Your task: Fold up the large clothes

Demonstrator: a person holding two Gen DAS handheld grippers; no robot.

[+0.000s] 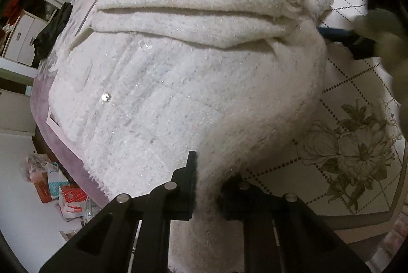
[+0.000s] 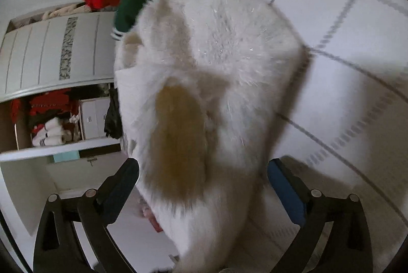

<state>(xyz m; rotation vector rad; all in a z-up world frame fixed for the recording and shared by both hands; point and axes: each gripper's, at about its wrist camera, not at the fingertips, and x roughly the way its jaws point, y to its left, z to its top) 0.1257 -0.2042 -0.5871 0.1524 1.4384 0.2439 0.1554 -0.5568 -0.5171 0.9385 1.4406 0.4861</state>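
Both grippers work one fluffy white sweater spread on the bed. My left gripper has its fingers clenched on a bunched edge; my right gripper has fingers spread wide around hanging fabric, gripping nothing.

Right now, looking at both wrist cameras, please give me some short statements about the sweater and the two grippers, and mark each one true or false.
1. The left gripper is shut on the white fluffy sweater. True.
2. The right gripper is shut tight on the fabric. False: its jaws stand wide apart, with the sweater between them.
3. The sweater lies on a bedspread with a flower print. True.
4. The sweater is dark blue. False: it is white.
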